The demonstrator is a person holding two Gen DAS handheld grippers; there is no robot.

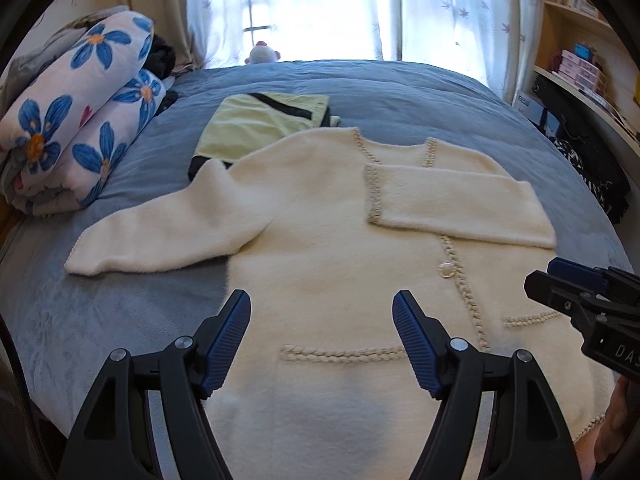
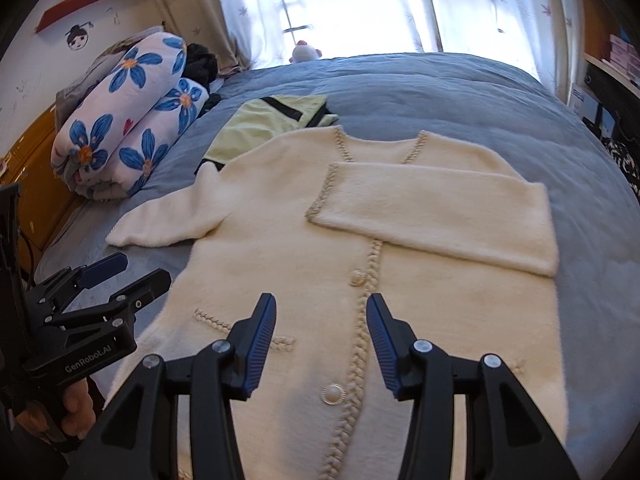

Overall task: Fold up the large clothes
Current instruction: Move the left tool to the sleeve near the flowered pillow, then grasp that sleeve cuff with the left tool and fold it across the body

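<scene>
A cream cardigan lies flat, front up, across the middle of the left wrist view, on a bed with a grey-blue cover. One sleeve is folded across its chest at centre right; the other sleeve stretches out toward the left. The left tongs stand wide at the bottom centre, above the cardigan's lower half, with nothing between them. The right tongs stand parted more narrowly above the button band, also empty. A folded yellow-green garment lies just behind the collar, and a rolled floral quilt sits at the upper left.
</scene>
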